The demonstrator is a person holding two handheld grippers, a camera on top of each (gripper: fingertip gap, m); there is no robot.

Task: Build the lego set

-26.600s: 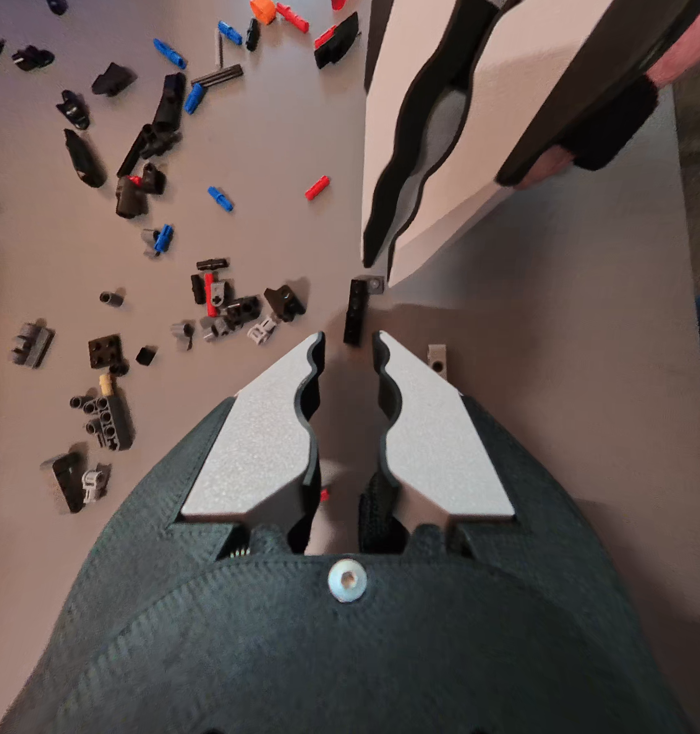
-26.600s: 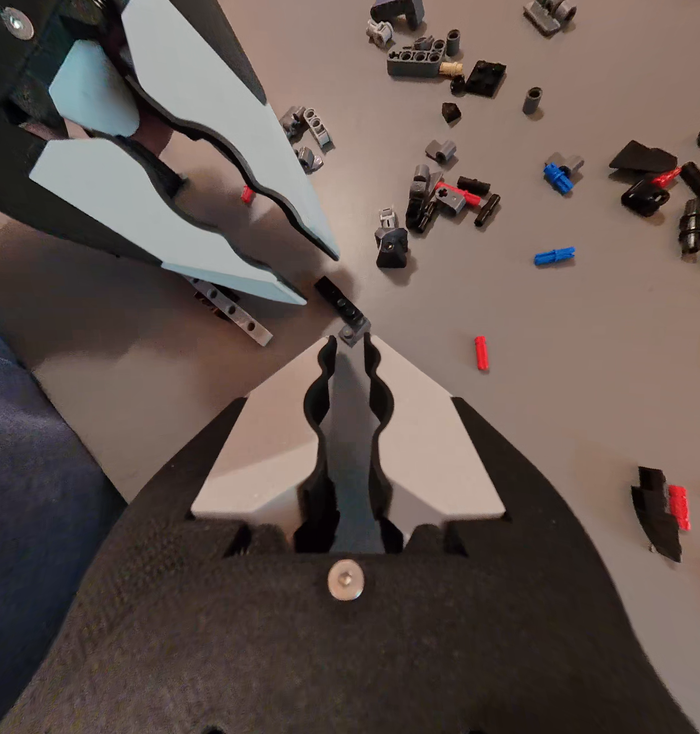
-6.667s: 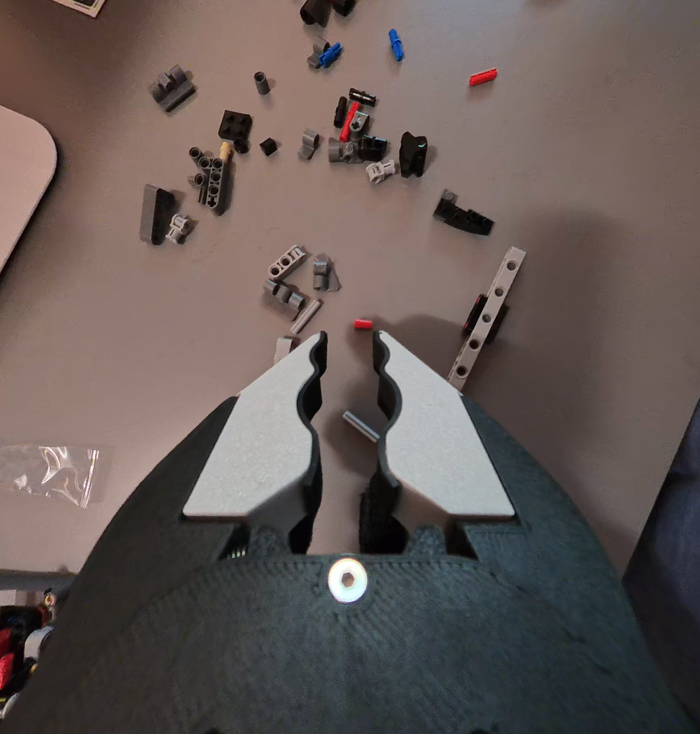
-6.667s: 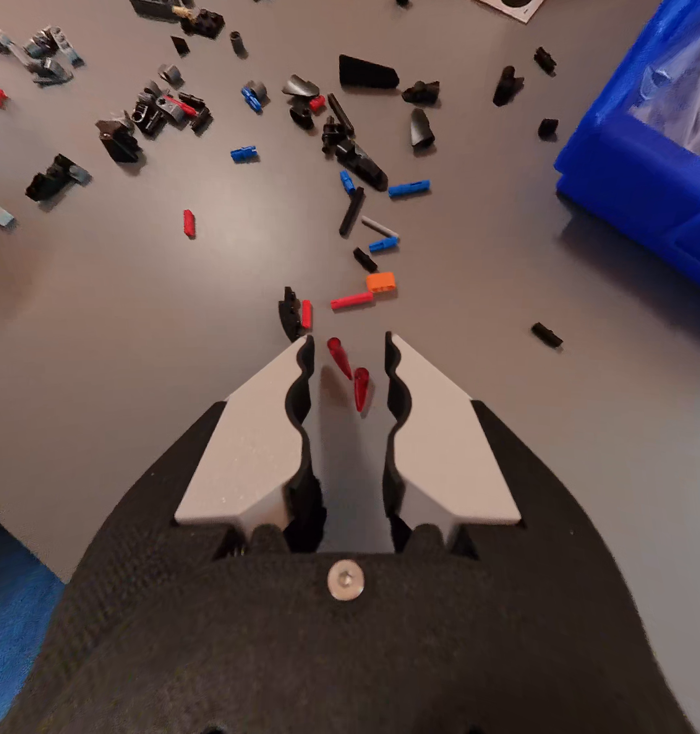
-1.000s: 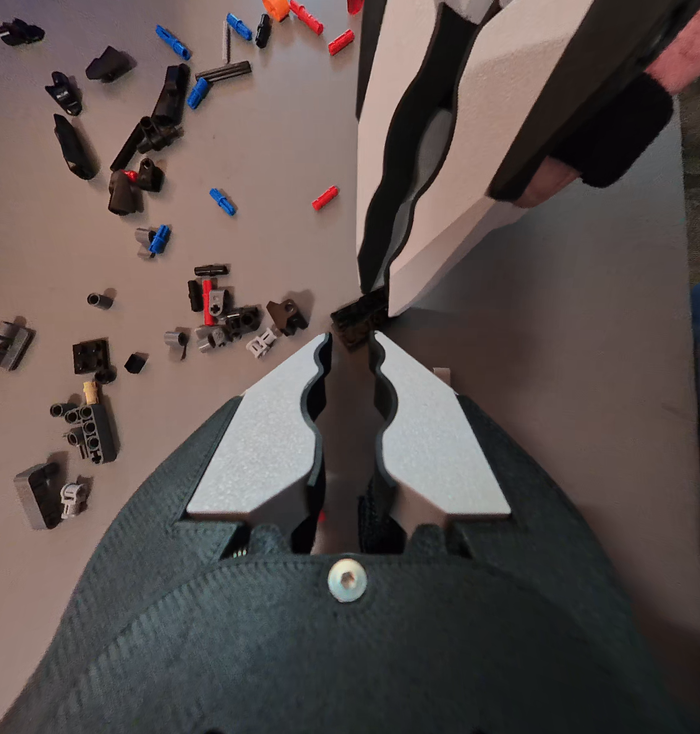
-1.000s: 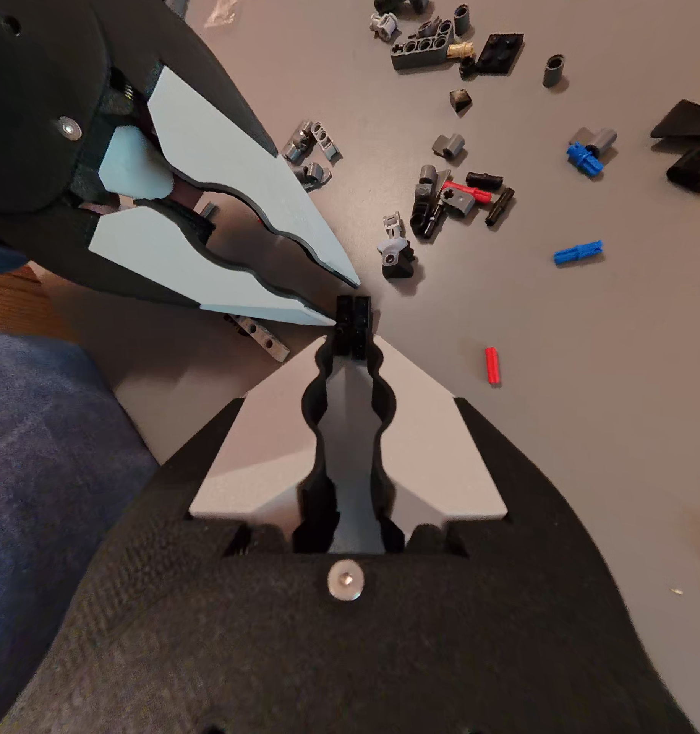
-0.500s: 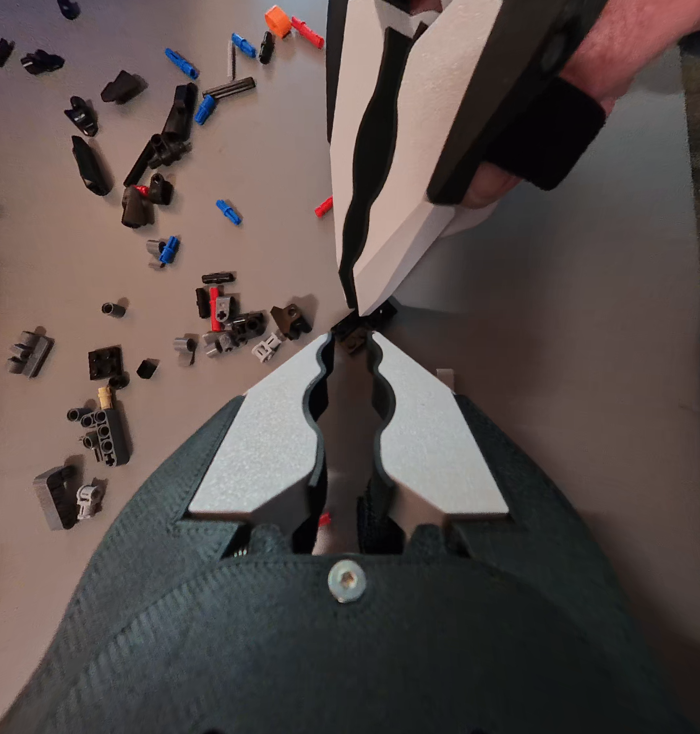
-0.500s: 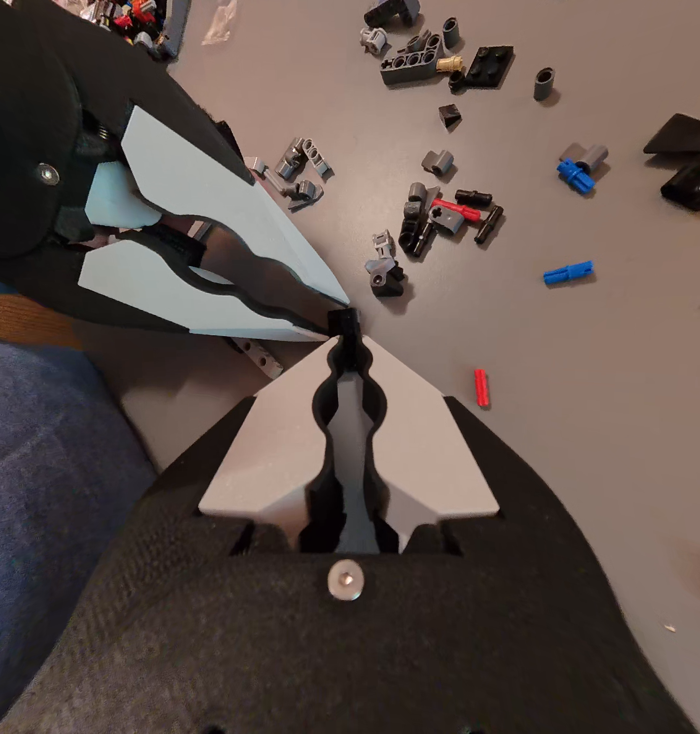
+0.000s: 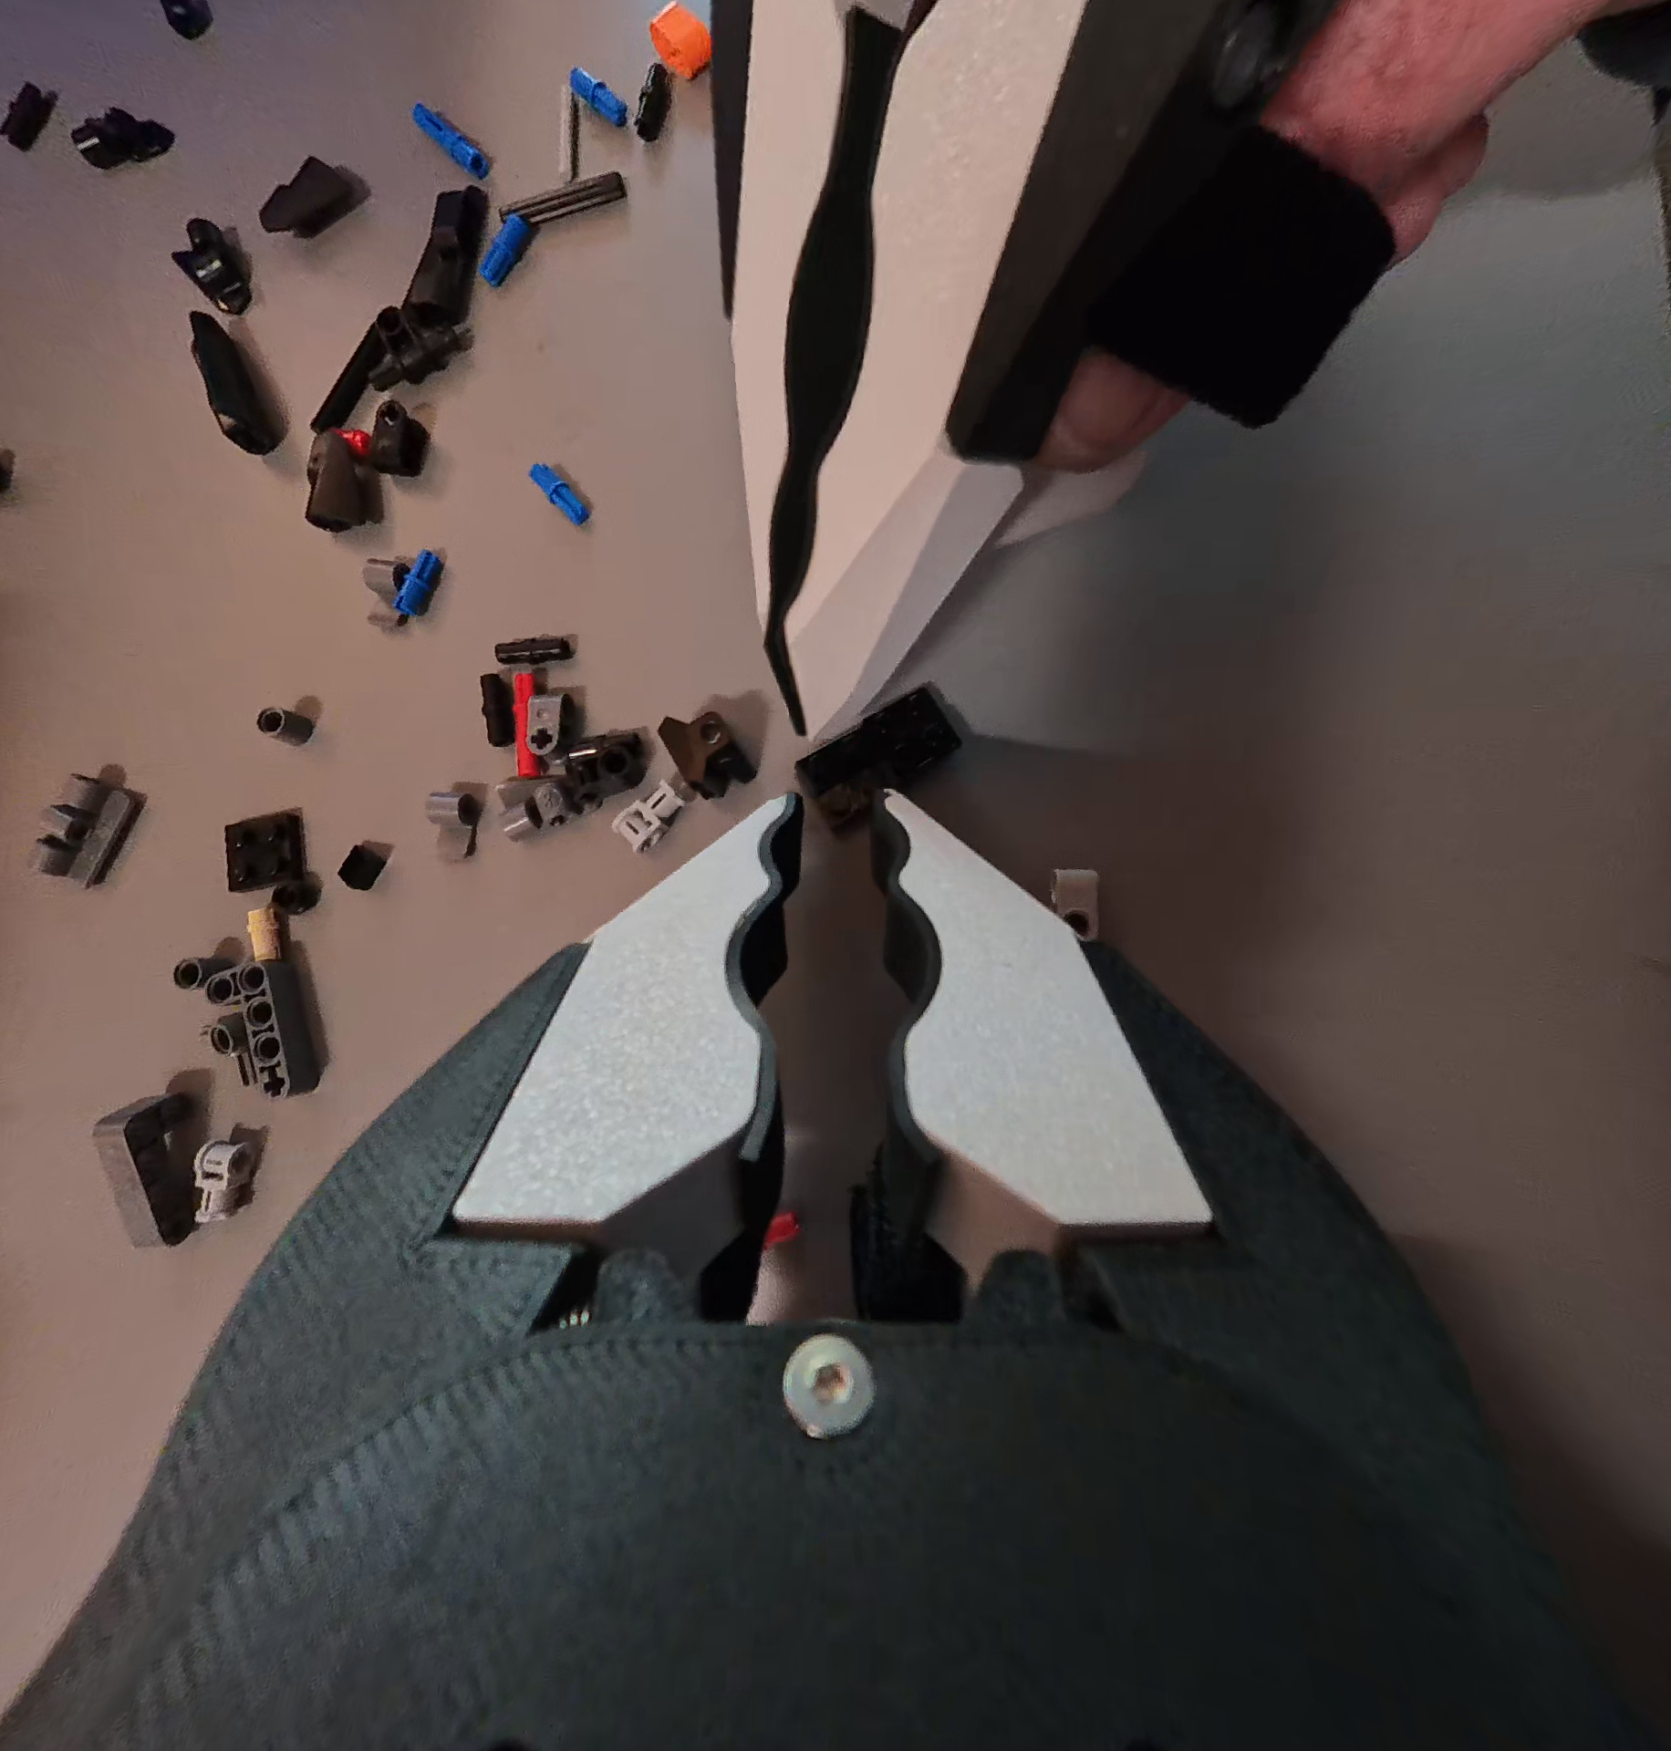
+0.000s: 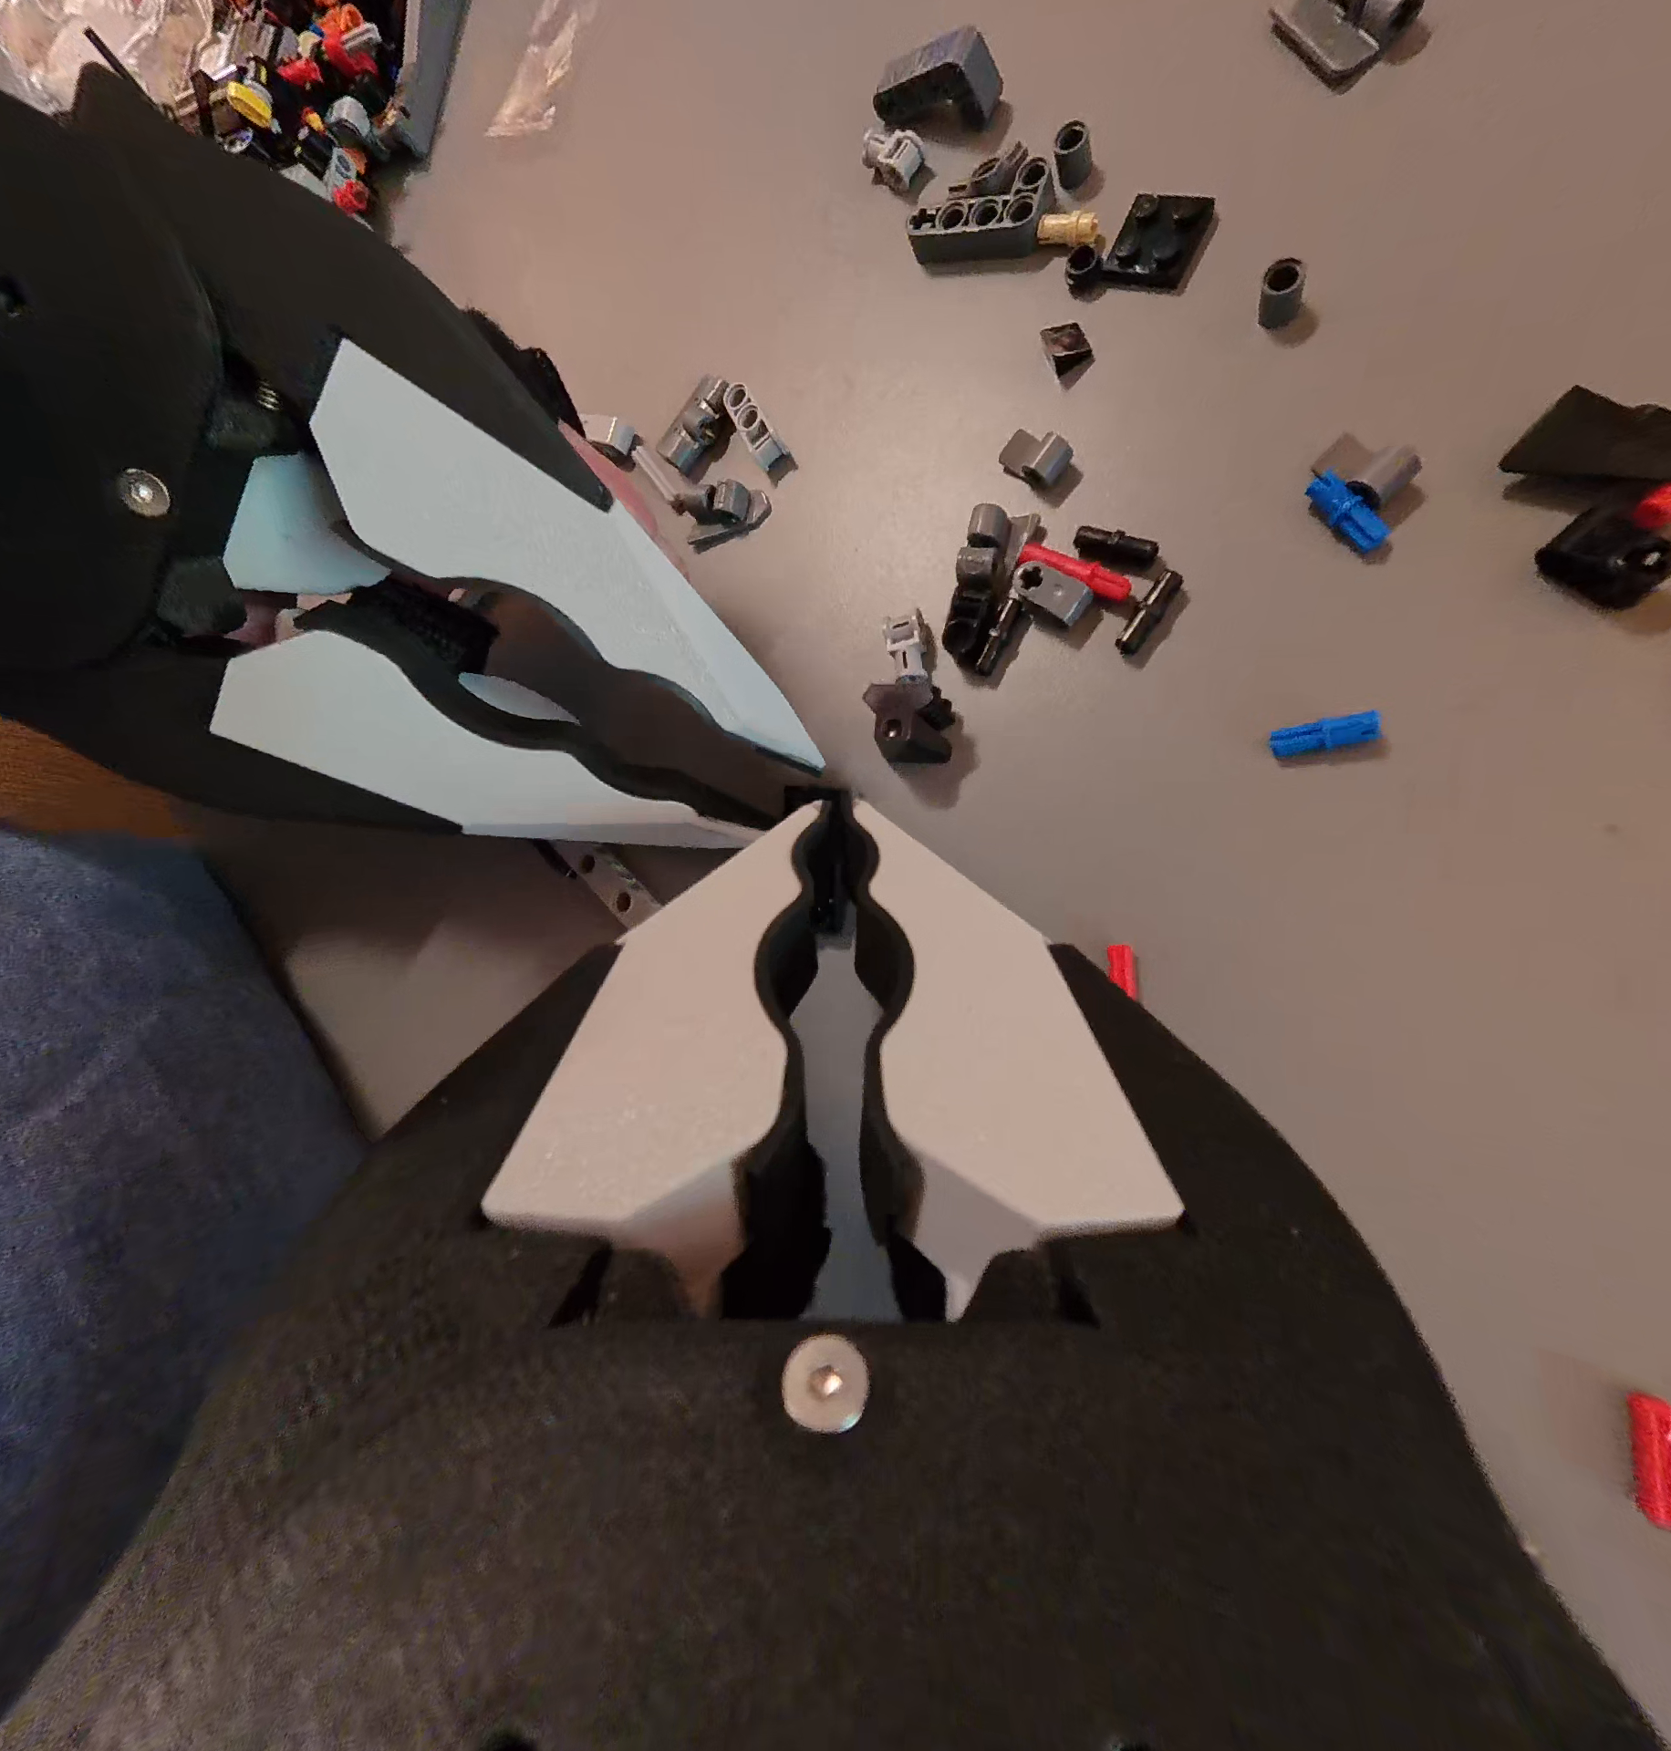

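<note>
Since a second ago the right gripper (image 10: pixel 832 805) has clenched edge-on onto the black plate (image 9: pixel 879 753). The left gripper (image 9: pixel 836 815), jaws parted, grips nothing. The plate sits at its tips, long axis slanting up-right over the table (image 9: pixel 1334 853)

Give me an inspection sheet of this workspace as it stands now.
Surface: grey table, bare near its right edge.
Job's things: black plate held at the tips of the right hand-held gripper; a small brown piece under it sits at the tips of the left hand-held gripper.
Clutter: loose pieces scattered, among them a blue pin, a dark grey beam and an orange piece.
Grippers: right shut on the plate; left jaws slightly apart, grasp unclear.
Cables: nothing seen.
Surroundings: tray of mixed parts; blue fabric.
</note>
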